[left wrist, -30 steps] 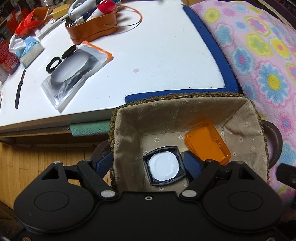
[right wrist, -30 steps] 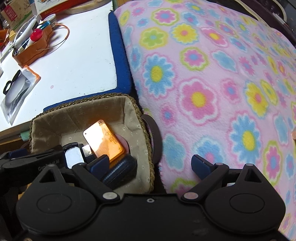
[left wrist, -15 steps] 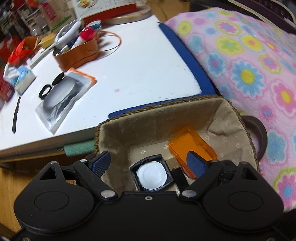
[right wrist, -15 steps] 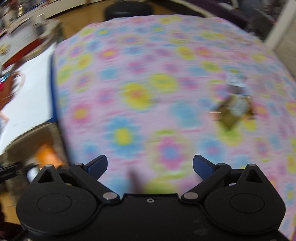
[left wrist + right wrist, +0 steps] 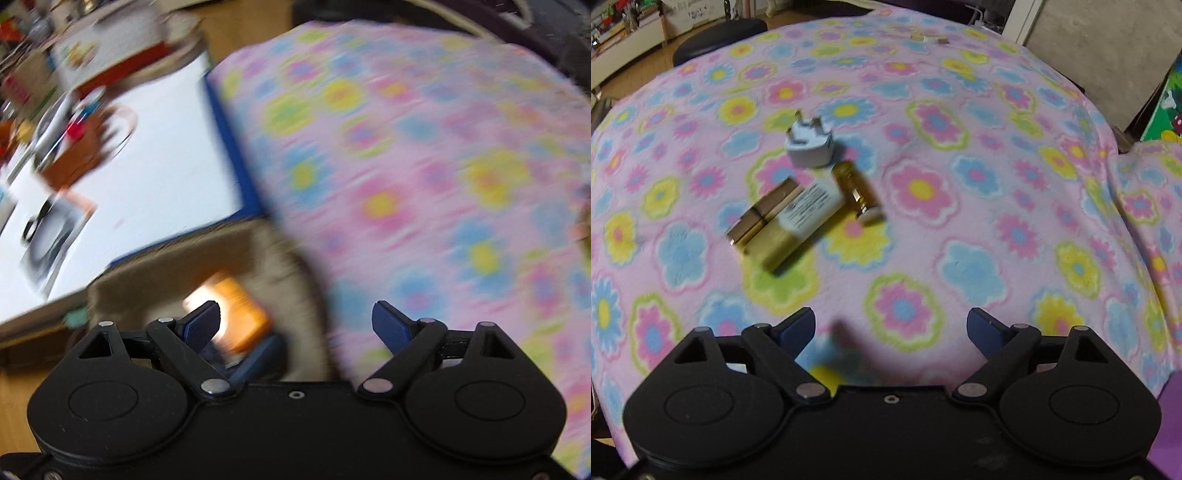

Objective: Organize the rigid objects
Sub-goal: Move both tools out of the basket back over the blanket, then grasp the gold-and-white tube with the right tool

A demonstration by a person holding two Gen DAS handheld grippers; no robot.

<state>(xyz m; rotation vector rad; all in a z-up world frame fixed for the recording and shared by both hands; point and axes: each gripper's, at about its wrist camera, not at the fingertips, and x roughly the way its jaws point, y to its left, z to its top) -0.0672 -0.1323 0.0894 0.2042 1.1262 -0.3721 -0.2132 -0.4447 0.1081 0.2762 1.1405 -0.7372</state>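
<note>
**Both grippers empty above blanket and basket**

While the right gripper hangs over the near part of the flowered blanket, its jaws stand wide but are closing, with only fleece between them. Toward the middle of the blanket, well apart from the fingertips, lie three small things close together: a white plug adapter, an amber bottle just beside it, and a gold box with a white label, whose far end touches the bottle. A few tiny bits rest near the blanket's far edge, too small to tell.

The left wrist view is smeared by motion. The left gripper is spread wide with nothing held. Under its left finger sits the lined basket, tucked against the near right corner of the white tabletop, beside the blanket's edge. An orange case lies inside the basket on something dark blue.
</note>
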